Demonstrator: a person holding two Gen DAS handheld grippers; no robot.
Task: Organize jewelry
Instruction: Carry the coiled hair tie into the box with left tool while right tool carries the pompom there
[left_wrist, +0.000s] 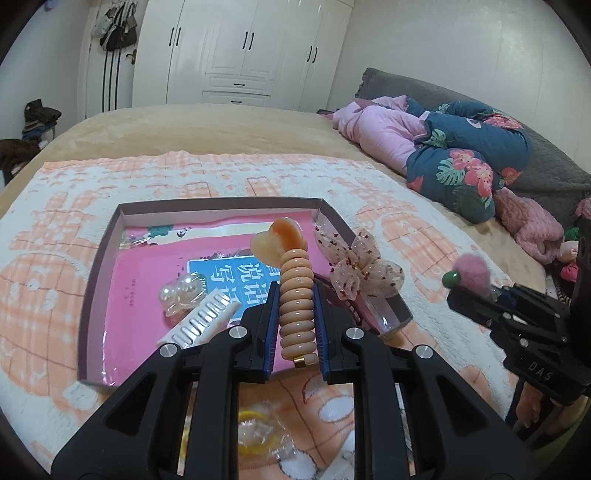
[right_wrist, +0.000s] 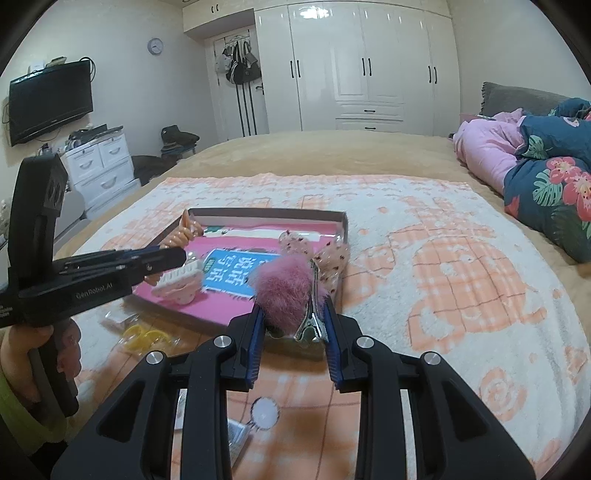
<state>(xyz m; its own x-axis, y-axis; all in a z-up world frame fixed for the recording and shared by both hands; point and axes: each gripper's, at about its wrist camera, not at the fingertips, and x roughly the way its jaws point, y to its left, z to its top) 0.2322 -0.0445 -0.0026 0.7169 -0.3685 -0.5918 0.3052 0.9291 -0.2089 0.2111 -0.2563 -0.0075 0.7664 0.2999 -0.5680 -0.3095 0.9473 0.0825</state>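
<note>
Holding hair tie (left_wrist: 296, 295) and pompom clip (right_wrist: 291, 295)

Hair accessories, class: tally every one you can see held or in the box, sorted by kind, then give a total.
Spiral hair ties: 1
Fluffy pink clips: 1
Sheer bows: 1
White claw clips: 1
Pearl clips: 1
Total: 5

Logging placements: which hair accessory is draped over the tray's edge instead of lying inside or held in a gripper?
The sheer speckled bow. It straddles the tray's right rim, while the white comb clip and pearl clip lie inside.
</note>
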